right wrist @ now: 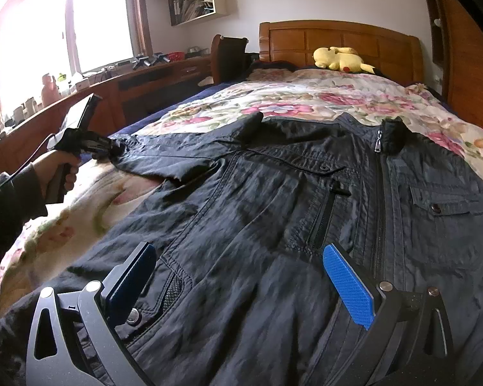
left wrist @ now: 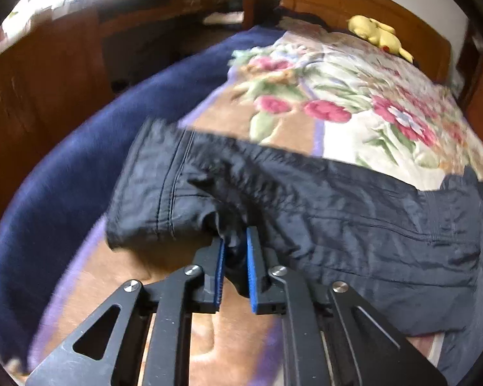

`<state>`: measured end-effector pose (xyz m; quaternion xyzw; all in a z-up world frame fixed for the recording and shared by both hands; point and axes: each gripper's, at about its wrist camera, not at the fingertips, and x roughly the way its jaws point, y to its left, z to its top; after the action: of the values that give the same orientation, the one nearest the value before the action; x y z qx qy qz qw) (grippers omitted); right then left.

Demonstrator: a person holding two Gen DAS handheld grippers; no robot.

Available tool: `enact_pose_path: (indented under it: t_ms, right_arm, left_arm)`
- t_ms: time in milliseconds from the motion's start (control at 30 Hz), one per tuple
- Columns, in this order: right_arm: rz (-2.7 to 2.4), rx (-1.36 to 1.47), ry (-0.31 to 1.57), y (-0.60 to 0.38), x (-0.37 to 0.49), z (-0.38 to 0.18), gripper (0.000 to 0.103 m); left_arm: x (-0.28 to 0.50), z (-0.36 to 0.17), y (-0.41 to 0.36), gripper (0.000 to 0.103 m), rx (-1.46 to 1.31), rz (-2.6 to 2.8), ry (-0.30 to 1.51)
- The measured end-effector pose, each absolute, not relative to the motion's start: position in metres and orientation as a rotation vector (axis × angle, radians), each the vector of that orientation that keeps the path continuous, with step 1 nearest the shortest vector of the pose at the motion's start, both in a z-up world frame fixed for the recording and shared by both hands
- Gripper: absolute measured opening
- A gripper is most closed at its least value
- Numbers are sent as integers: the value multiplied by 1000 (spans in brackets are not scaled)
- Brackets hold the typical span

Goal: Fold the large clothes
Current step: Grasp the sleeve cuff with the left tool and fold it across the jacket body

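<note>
Left wrist view: the left gripper [left wrist: 236, 244] is clamped on the cuff of the black jacket's [left wrist: 354, 225] sleeve [left wrist: 164, 189], likely to carry it across the body for the first fold. Right wrist view: the right gripper [right wrist: 238, 276] hangs with jaws wide apart over the jacket front near the zipper [right wrist: 378, 206], holding nothing. The jacket lies face up on the floral bedspread [right wrist: 306, 96]; a yellow plush toy [right wrist: 339, 59] sits at 12 o'clock.

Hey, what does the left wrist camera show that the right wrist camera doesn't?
Only the left wrist view shows the left tongs up close, shut on the jacket sleeve. Only the right wrist view shows the jacket's zipper, the window, and the open right tongs. Both show the floral blanket and yellow plush toy.
</note>
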<state>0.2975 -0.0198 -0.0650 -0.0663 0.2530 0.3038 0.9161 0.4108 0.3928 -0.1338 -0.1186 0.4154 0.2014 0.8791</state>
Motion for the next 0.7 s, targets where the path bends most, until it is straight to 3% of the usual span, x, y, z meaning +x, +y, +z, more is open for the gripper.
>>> enact_pose_path:
  t_ms: [433,700]
  right_arm:
    - [531,-188,520,-58,267,-38,103]
    - [415,-238,448,-117,222,0,103]
  left_arm:
    - [380,-1,202,10,-33,112,672]
    - [354,20,105,10,30,-28,649]
